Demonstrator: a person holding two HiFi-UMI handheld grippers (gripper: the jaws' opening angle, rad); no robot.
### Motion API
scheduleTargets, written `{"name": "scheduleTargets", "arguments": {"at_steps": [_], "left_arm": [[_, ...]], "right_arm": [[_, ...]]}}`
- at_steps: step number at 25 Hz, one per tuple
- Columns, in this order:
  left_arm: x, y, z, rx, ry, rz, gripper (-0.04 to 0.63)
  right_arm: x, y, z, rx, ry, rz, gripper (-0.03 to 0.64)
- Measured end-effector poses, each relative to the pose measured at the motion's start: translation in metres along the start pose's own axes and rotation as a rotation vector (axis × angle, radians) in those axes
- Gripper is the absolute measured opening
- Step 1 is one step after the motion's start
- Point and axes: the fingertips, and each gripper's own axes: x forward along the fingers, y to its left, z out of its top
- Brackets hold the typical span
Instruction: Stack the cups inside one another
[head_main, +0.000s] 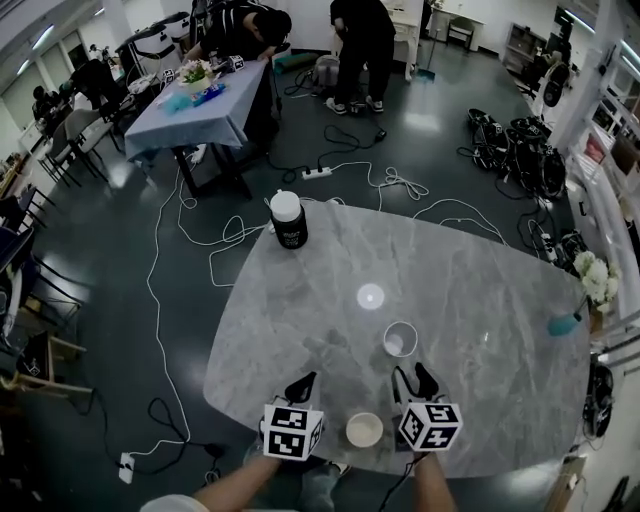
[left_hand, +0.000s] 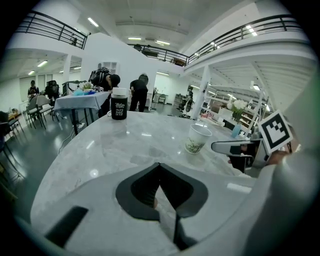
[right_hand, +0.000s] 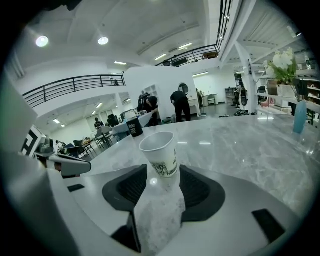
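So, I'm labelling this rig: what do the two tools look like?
Both alike: left tool and right tool have black fingers, a pale grey body with dark ribbed pads, and each carries a white cube printed with black square markers.

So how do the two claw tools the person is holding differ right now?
The left gripper has its jaws together, empty; the right gripper has them apart. A paper cup stands just ahead of the right gripper's gap; no cup lines up with the left gripper. Both point forward and down.
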Motion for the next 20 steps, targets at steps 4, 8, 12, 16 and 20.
{"name": "scheduleTargets", "arguments": {"at_steps": [4,8,12,16,20], "left_arm": [[0.003,0.004,-0.003,-0.012,0.006,0.011,-0.006],[0.008,0.007,-0.006,-0.024,0.014,0.018,-0.006],[0.013,0.010,-0.008,-0.027,0.020,0.023,-0.006],[0.018,0.012,-0.010,-0.031,0.026,0.025,-0.006],[0.022,0.013,-0.008,-0.035,0.028,0.025,-0.006]], "right_arm": [[0.012,0.000,0.002,-0.027,0.008,0.014,0.185],[0.025,0.000,0.002,-0.052,0.024,0.025,0.202],[0.036,0.000,-0.001,-0.067,0.033,0.030,0.213],[0.044,-0.001,-0.001,-0.070,0.028,0.038,0.219],[0.051,-0.001,0.002,-0.076,0.022,0.043,0.222]]}}
